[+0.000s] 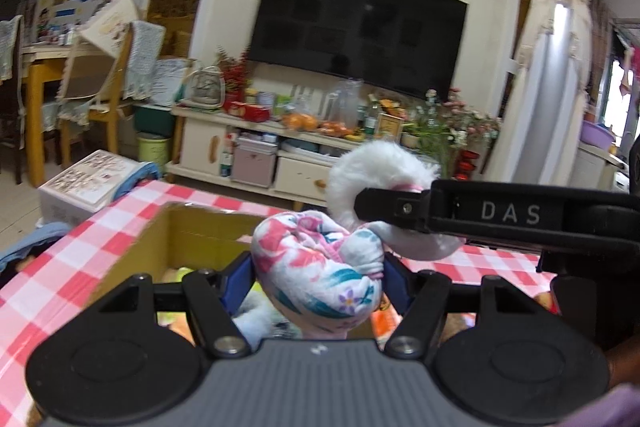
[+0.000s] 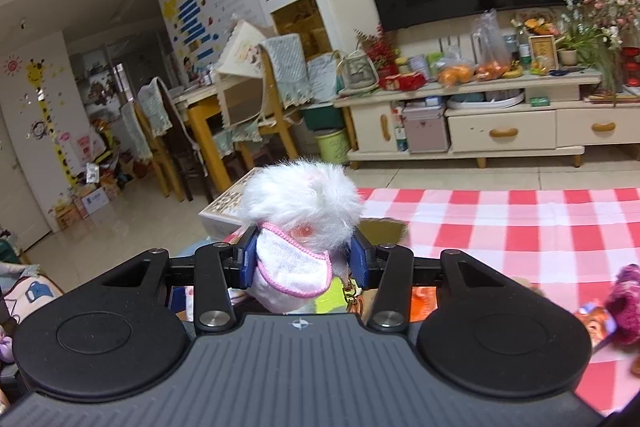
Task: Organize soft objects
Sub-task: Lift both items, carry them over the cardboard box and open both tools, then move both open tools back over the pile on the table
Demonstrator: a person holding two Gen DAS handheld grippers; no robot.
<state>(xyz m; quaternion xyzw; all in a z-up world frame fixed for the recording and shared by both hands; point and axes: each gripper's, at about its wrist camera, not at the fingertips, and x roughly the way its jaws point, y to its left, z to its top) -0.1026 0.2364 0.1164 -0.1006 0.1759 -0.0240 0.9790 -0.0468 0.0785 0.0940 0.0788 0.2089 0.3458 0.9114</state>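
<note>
Two grippers, one toy each. The left gripper (image 1: 318,277) pinches a floral cloth toy (image 1: 320,275) just above the cardboard box's (image 1: 132,255) open top. The right gripper (image 2: 304,259) clasps a fluffy white toy (image 2: 298,227) near the checked tablecloth's (image 2: 520,227) left edge, bare cloth stretching right.

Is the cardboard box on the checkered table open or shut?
Open: the cardboard box shows its bare inner walls from above, with soft toys visible inside.
</note>
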